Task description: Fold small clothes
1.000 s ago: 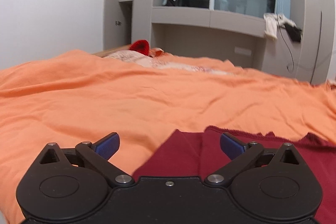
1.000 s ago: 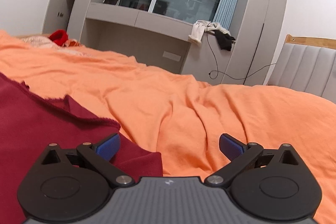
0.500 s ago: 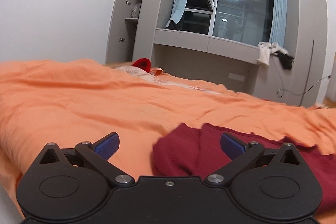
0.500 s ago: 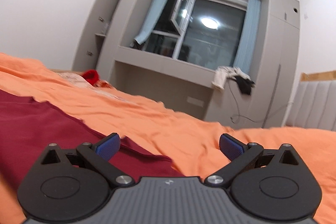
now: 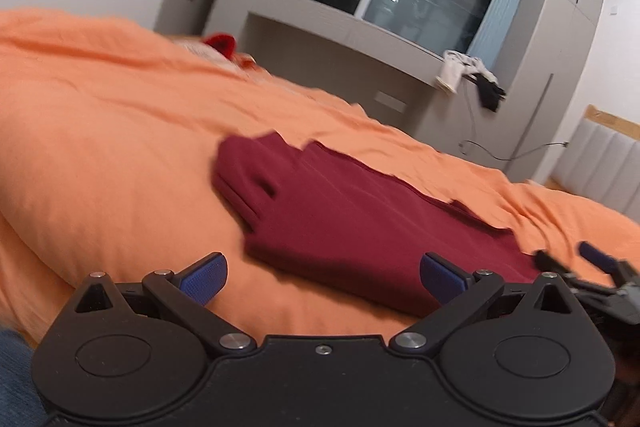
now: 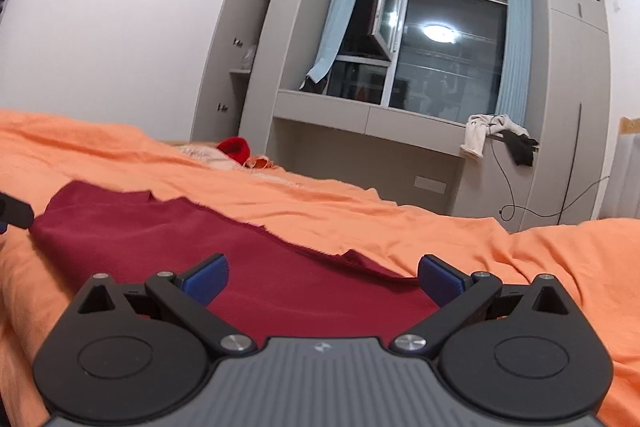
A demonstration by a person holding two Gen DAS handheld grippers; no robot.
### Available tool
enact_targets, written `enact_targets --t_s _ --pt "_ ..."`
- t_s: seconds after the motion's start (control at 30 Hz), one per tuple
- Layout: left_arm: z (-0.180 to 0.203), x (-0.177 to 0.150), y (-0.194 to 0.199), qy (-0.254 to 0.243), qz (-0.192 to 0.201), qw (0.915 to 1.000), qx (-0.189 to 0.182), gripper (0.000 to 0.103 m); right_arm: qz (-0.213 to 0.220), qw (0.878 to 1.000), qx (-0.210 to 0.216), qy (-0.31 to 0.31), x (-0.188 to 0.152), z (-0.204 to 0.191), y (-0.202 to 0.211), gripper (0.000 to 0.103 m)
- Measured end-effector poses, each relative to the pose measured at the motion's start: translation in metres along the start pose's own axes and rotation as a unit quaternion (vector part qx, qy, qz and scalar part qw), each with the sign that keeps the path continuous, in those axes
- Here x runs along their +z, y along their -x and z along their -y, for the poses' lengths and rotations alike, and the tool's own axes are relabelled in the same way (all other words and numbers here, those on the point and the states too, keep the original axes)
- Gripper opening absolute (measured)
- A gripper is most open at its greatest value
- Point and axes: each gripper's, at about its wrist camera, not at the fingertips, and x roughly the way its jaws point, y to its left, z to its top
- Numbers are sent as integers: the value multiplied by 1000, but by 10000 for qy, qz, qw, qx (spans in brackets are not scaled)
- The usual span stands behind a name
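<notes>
A dark red garment [image 5: 344, 211] lies folded flat on the orange bed cover [image 5: 100, 115], its folded layers showing at the left end. My left gripper [image 5: 322, 273] hovers open just in front of its near edge, nothing between the blue pads. In the right wrist view the same garment [image 6: 208, 255] stretches from the left toward the centre. My right gripper [image 6: 322, 277] is open above its near right part, holding nothing. The right gripper's tips [image 5: 580, 261] show at the left view's right edge.
The orange cover [image 6: 500, 259] spreads wide on all sides. A red item [image 6: 234, 149] and pale patterned cloth lie at the far end of the bed. Grey cabinets, a window ledge with draped clothes [image 6: 496, 135] and a padded headboard [image 5: 600, 163] stand beyond.
Both grippers have drawn back and risen from the garment, which now lies farther off and more fully in view. Both stayed open.
</notes>
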Motion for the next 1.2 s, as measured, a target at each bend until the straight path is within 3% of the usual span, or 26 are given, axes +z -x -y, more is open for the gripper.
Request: enact_targets --t_s 0.23,0.5,0.93,1.07,1.2 --pt "-3 -7 -18 448 -458 9964 -554 102 -280 9995 136 -98 -10 -23 -14 103" --pt "1 -11 -27 536 -508 9962 -467 102 -631 9964 49 -567 -27 -30 -41 103" --pt "0 -12 -32 673 -591 9941 -617 102 -532 9968 -8 -600 -34 -35 -38 103" --pt "-5 2 -54 1054 -714 9895 -685 102 -571 9957 91 -720 -31 -28 -37 103" --pt "4 29 -94 907 -998 9902 -350 102 -503 9957 -107 -774 -30 -30 -37 103"
